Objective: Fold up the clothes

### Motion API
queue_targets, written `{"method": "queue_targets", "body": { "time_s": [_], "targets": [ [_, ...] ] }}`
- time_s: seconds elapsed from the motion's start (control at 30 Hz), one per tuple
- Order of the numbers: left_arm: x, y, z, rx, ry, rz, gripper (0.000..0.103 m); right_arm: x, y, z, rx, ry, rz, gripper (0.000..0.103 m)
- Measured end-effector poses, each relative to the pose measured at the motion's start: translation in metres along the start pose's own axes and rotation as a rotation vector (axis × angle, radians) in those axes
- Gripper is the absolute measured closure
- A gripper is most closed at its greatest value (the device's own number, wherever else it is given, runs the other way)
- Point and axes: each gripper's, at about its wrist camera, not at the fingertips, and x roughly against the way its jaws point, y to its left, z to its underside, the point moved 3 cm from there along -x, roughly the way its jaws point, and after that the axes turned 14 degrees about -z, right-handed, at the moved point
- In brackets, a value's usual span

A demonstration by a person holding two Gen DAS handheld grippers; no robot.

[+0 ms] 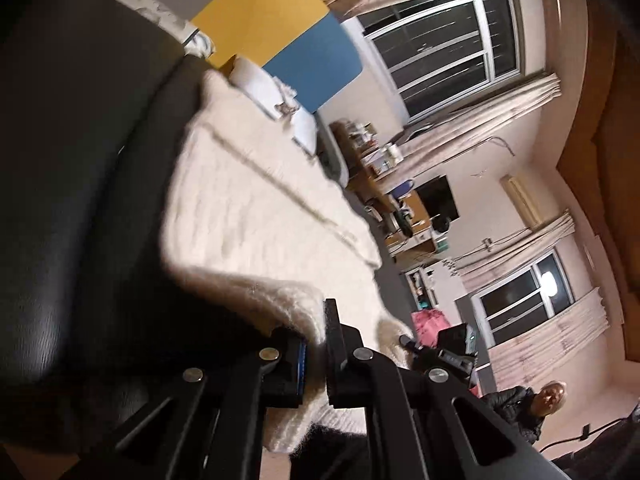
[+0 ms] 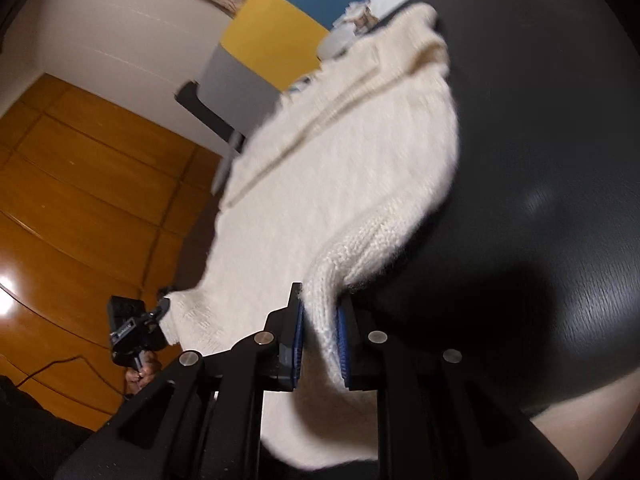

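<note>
A cream knitted sweater (image 1: pixel 256 208) lies spread over a black leather seat (image 1: pixel 80 160). My left gripper (image 1: pixel 318 334) is shut on a ribbed edge of the sweater, with the knit pinched between its pads. Further right in this view, the right gripper (image 1: pixel 412 340) grips another corner of the same hem. In the right wrist view the sweater (image 2: pixel 332 184) stretches away over the black seat (image 2: pixel 540 160). The right gripper (image 2: pixel 320 316) is shut on a thick ribbed fold. The left gripper (image 2: pixel 160 312) shows at the lower left, holding the far corner in a hand.
A yellow and blue headboard panel (image 1: pixel 272 12) and white pillows (image 1: pixel 260 80) are behind the seat. A cluttered desk (image 1: pixel 384 168), curtained windows (image 1: pixel 440 52) and a person in a dark jacket (image 1: pixel 520 412) fill the room. Wooden panels (image 2: pixel 80 180) are at the left.
</note>
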Motion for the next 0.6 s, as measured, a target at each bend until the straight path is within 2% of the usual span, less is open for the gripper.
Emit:
{"method": "queue_targets", "body": {
  "time_s": [0.17, 0.33, 0.4, 0.53, 0.6],
  "targets": [
    [-0.004, -0.023, -0.048, -0.037, -0.055, 0.039, 0.097, -0.003, 0.015, -0.03, 0.019, -0.066, -0.075, 0.087],
    [-0.017, -0.049, -0.113, -0.074, -0.118, 0.063, 0.097, -0.015, 0.036, -0.09, 0.069, -0.129, -0.146, 0.087],
    [-0.029, -0.053, -0.143, -0.069, -0.137, 0.052, 0.097, -0.021, 0.039, -0.116, 0.078, -0.151, -0.161, 0.087],
    [-0.073, -0.042, -0.207, -0.02, -0.15, -0.031, 0.097, -0.046, 0.02, -0.184, 0.008, -0.204, -0.121, 0.087],
    [-0.102, -0.029, -0.232, 0.038, -0.12, -0.092, 0.097, -0.063, -0.001, -0.208, -0.063, -0.197, -0.049, 0.084]
  ]
}}
